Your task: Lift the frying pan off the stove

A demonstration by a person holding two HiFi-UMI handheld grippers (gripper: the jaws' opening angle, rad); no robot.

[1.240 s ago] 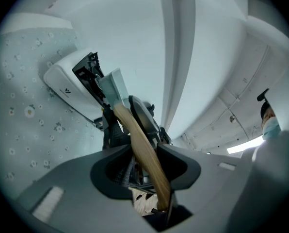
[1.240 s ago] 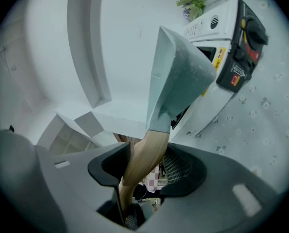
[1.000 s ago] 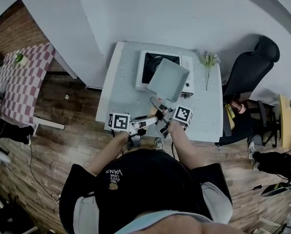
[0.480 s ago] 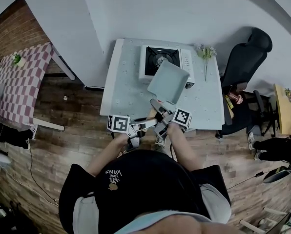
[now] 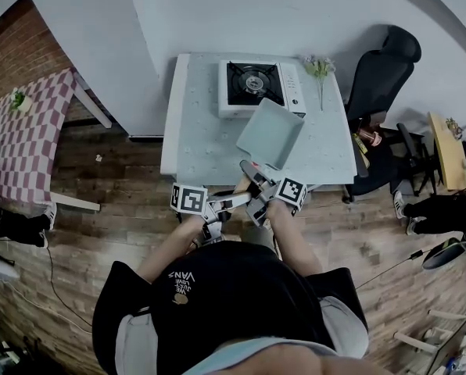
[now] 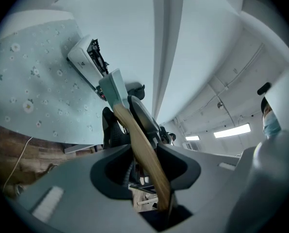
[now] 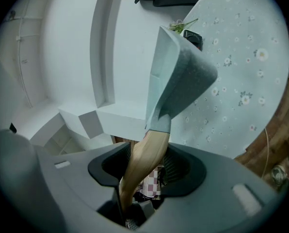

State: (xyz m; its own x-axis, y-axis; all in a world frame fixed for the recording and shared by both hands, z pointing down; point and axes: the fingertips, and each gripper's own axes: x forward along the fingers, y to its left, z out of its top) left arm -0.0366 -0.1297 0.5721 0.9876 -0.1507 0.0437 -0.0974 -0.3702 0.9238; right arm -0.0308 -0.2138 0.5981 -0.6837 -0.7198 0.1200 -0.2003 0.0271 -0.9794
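Floral table (image 5: 194, 131) fills upper centre of head view, stove (image 5: 254, 84) at its far edge, burner bare. Frying pan (image 5: 270, 131) hangs tilted at centre frame, clear of stove, over table's near half. Wooden handle (image 6: 132, 125) clamped by left gripper (image 6: 145, 166) and right gripper (image 7: 147, 166) together. Lift looks done; next move probably calls for levelling pan, keeping both grips firm.

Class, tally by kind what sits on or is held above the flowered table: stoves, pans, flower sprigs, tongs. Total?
Stove: 1
Frying pan: 1
Flower sprig: 1
Tongs: 2 (left tongs, right tongs)
Total: 5
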